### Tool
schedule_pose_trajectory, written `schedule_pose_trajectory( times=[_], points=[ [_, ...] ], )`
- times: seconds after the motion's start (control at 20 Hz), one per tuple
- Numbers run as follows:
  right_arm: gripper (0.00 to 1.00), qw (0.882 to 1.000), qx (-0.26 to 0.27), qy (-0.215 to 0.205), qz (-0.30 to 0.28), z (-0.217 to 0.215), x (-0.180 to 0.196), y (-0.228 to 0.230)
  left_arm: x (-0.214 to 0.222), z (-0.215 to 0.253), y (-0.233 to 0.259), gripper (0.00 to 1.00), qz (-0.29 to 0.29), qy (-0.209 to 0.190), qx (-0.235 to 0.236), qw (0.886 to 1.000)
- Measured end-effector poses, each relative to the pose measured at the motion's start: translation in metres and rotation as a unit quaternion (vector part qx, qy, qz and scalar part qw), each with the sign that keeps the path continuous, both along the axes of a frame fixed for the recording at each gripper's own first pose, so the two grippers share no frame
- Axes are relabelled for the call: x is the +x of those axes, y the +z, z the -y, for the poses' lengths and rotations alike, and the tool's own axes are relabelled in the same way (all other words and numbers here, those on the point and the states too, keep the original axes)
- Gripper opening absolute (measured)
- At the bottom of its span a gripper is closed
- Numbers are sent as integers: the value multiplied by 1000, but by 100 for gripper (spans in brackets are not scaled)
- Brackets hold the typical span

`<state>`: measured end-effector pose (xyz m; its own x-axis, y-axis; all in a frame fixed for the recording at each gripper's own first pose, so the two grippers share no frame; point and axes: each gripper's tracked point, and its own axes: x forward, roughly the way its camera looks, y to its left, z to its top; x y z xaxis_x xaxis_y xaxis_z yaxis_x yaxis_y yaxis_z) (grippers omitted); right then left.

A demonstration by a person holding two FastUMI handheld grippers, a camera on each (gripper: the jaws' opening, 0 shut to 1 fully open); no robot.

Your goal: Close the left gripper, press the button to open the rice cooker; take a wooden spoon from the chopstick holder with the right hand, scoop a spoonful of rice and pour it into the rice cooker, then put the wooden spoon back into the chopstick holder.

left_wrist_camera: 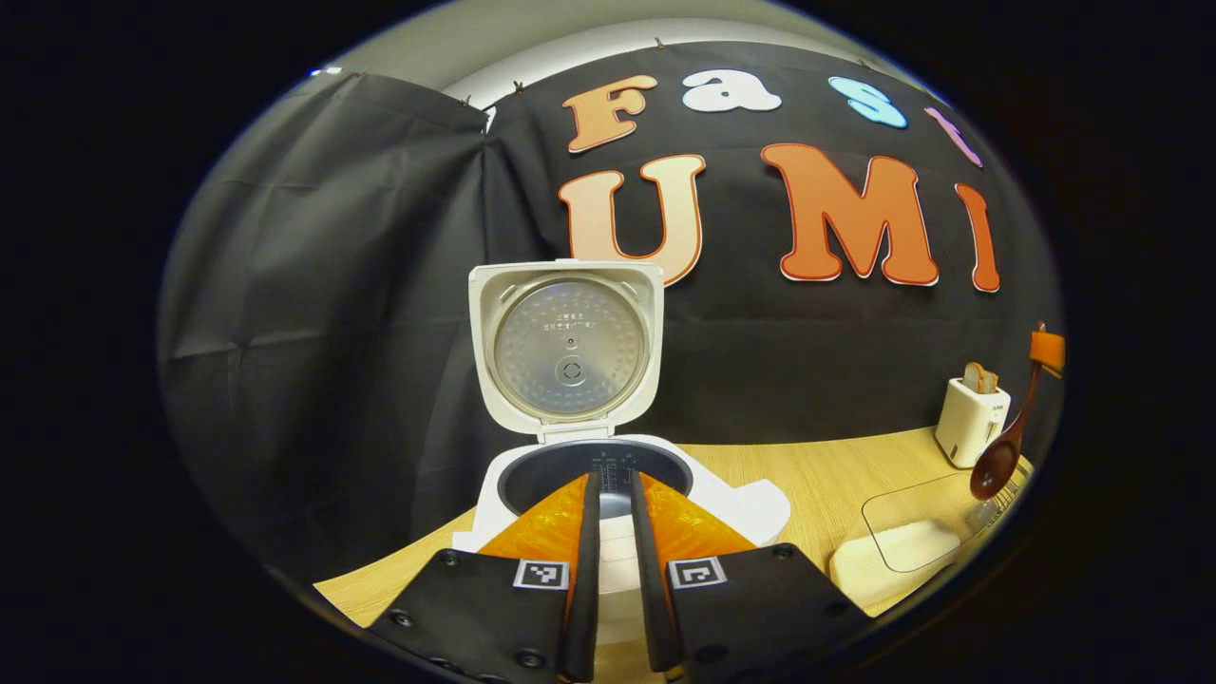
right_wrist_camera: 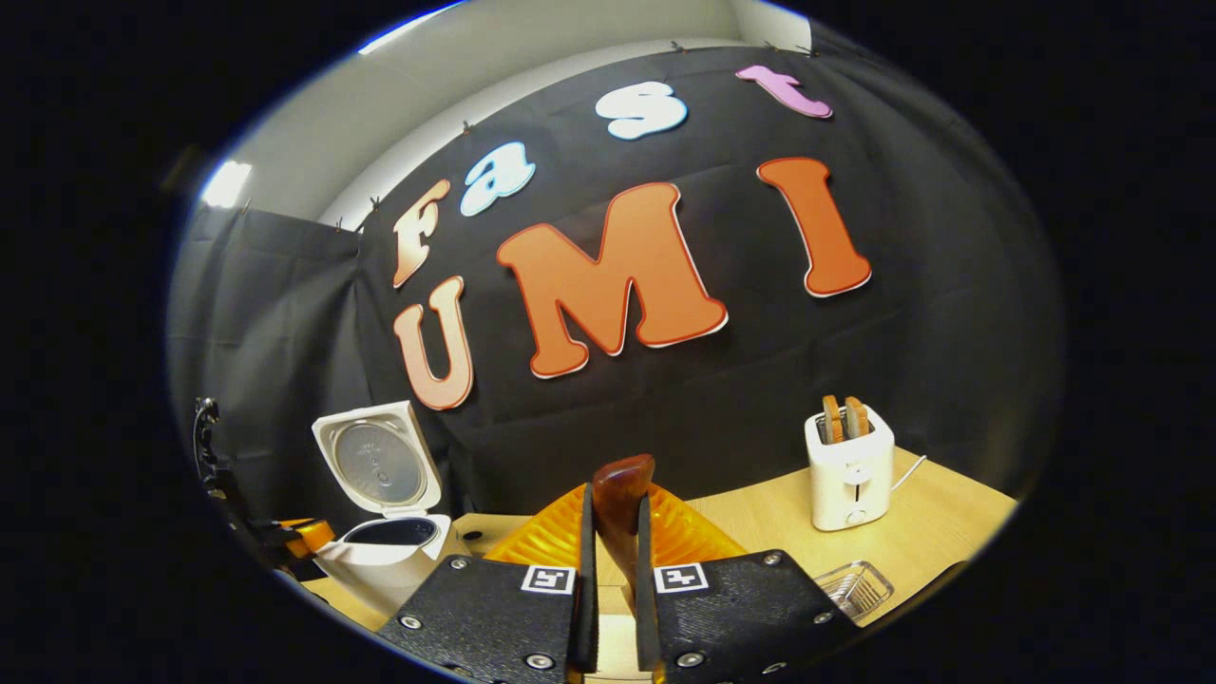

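Nearest, the right tongs point(right_wrist_camera: 609, 532) clamp the wooden spoon point(right_wrist_camera: 622, 494) by its handle; the left tongs point(left_wrist_camera: 608, 513) sit narrow, empty, just before the open rice cooker point(left_wrist_camera: 608, 475). Risk — the spoon could twist in the pinch and spill rice onto the desk point(left_wrist_camera: 836, 484). Farther off: 1 cooker, 1 spoon, 1 toaster point(right_wrist_camera: 848, 465) with 2 slices.

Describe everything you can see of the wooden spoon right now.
The wooden spoon is dark reddish-brown, glossy wood with an oval bowl and a slim handle. In the left gripper view it hangs in the air bowl-down over the clear tray, beside the toaster. The right gripper is shut on its handle, whose rounded end sticks up between the fingers. Whether it carries rice cannot be told.
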<state>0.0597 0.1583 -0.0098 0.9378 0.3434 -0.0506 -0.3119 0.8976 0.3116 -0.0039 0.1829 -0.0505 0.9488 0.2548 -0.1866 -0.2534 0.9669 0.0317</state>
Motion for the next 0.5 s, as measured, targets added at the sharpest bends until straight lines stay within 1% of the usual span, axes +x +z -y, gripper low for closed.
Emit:
schedule_pose_trajectory(
  times=[0.1,0.15,0.2,0.35,0.45,0.5],
  points=[
    [16,1000,-23,2,-5,-6,1,-14,0,-1,-6,24,-4,-1,0,1000],
    [21,999,-35,7,-9,-14,0,-21,0,-1,-8,24,-7,-2,-1,1000],
    [16,999,-48,6,-10,-16,0,-27,0,0,-11,24,-9,-3,-3,1000],
    [16,996,-93,7,-9,-26,-1,-47,3,3,-18,24,-15,-8,-6,1000],
    [16,992,-125,9,-24,-34,-4,-71,2,4,-22,24,-19,-8,-6,1000],
    [16,991,-128,9,-28,-35,-7,-77,2,3,-22,24,-20,-8,-7,1000]
  ],
)
